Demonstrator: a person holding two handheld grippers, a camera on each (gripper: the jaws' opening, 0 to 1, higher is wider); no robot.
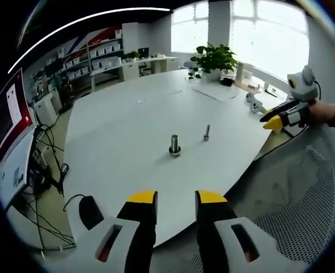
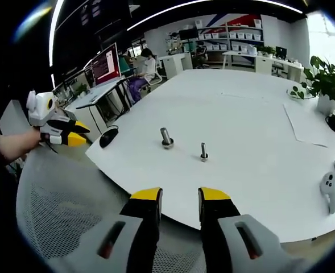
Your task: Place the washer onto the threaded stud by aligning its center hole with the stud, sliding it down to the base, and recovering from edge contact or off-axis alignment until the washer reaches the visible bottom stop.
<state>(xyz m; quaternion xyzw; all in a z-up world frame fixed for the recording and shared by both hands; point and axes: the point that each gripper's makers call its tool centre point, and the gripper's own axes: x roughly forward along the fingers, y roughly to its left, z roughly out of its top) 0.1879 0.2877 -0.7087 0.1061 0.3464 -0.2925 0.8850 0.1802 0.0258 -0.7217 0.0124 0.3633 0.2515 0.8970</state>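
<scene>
Two small metal parts stand upright on the white table (image 1: 127,119). One is a thin threaded stud (image 1: 206,132) (image 2: 203,152). The other is a thicker short post (image 1: 174,144) (image 2: 166,138) with a wider ring at its base. A separate washer is too small to make out. My left gripper (image 1: 176,199) is open with nothing between its jaws, held back from the table's near edge. My right gripper (image 2: 180,196) is likewise open and bare, off the table's edge. Each gripper also appears in the other's view, held in a hand: right gripper (image 1: 281,118), left gripper (image 2: 70,135).
A mesh chair back (image 2: 59,216) (image 1: 309,210) lies between the grippers and the table. A black mouse (image 2: 107,136) sits at the table edge. Two white controllers (image 2: 329,190), papers (image 2: 306,122) and a potted plant (image 1: 213,60) are further out. A person (image 2: 147,65) sits at a far desk.
</scene>
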